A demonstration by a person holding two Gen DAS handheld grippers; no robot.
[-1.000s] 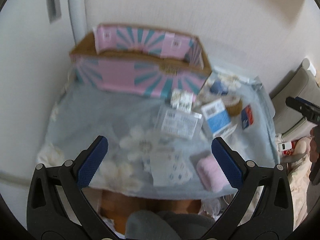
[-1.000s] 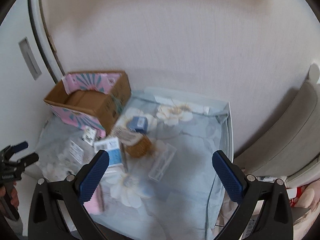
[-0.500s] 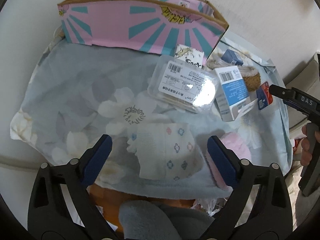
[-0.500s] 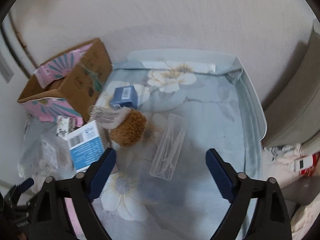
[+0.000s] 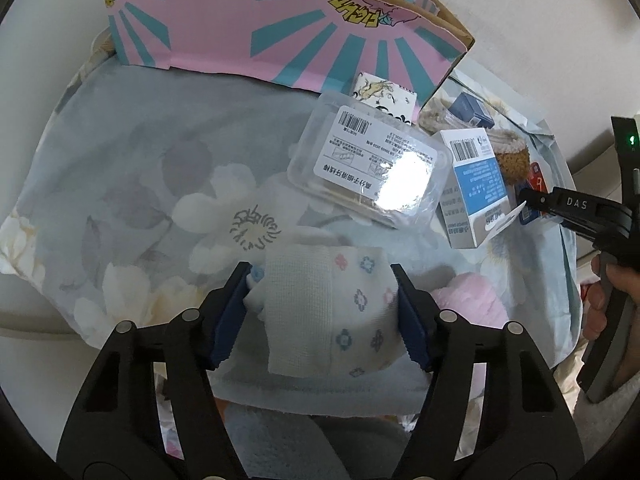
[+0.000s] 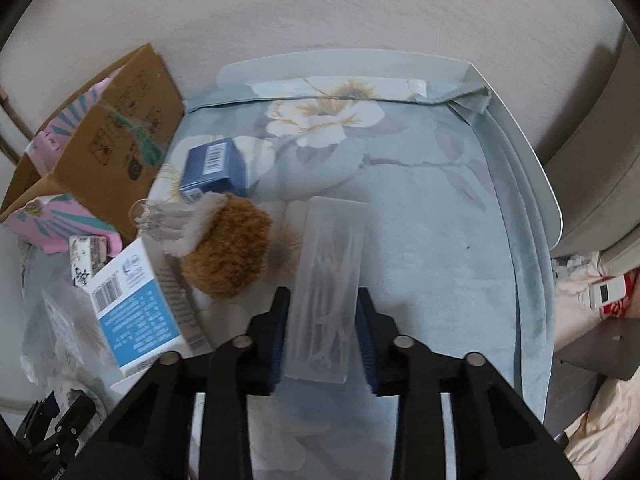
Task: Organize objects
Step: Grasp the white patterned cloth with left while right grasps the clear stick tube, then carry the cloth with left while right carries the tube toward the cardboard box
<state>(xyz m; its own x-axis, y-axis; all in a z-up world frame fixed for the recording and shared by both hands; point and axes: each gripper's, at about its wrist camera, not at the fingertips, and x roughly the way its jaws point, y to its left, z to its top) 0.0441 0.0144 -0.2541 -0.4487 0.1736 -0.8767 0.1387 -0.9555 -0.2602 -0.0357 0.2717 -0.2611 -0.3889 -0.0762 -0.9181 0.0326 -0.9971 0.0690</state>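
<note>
My left gripper is shut on a folded white cloth with small flower prints, lying on the floral sheet. My right gripper is shut on a long clear plastic case holding thin white sticks. A pink and teal cardboard box stands open at the back; it also shows in the right wrist view. Loose items lie around: a clear labelled tub, a blue and white carton, a brown fuzzy item, a dark blue box.
A pink fuzzy item lies just right of the left gripper. A small printed box leans against the cardboard box. The wall is close behind. A grey cushion and clutter sit off the right edge of the tray.
Both grippers moved down and forward and closed: the left one onto the folded cloth, the right one onto the clear case. Both were open before.
</note>
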